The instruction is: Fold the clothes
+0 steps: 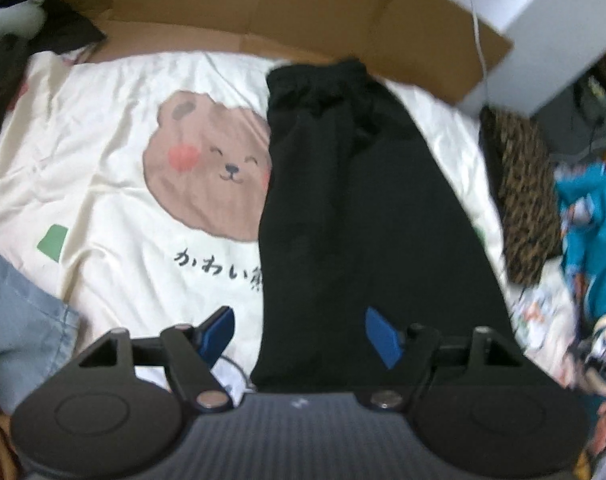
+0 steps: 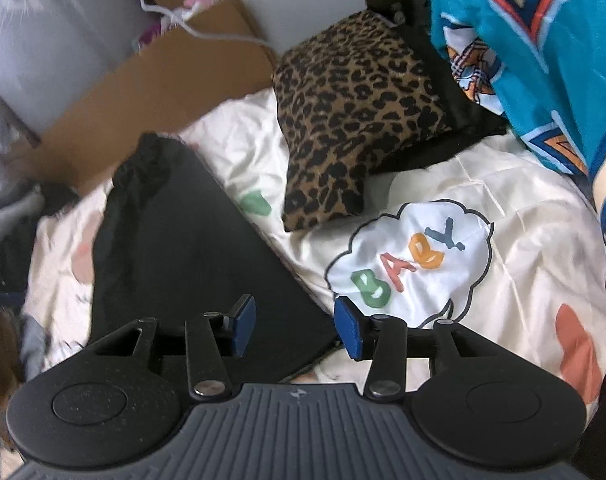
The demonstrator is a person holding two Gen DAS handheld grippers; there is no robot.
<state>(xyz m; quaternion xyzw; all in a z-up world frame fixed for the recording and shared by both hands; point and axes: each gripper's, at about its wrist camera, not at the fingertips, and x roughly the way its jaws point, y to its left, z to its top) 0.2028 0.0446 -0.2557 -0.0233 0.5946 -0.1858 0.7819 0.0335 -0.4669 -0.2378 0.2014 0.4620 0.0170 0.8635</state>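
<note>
Black trousers (image 1: 343,200): laid lengthwise on the cream bedcover (image 1: 103,160), apparently folded leg over leg, waistband at the far end; a crosswise fold seems left to do.

Left gripper (image 1: 299,336): jaws released, spread over the trousers' near hem, nothing pinched.

Right gripper (image 2: 295,330): jaws parted at the trousers' near right corner, no cloth visibly clamped.

Right of the trousers: leopard-print cushion (image 2: 355,120), teal printed fabric (image 2: 523,60).

Beyond the waistband: cardboard (image 1: 263,0).

Left of the trousers: bear print (image 1: 211,164), pale denim garment (image 1: 19,312), unfolded.
</note>
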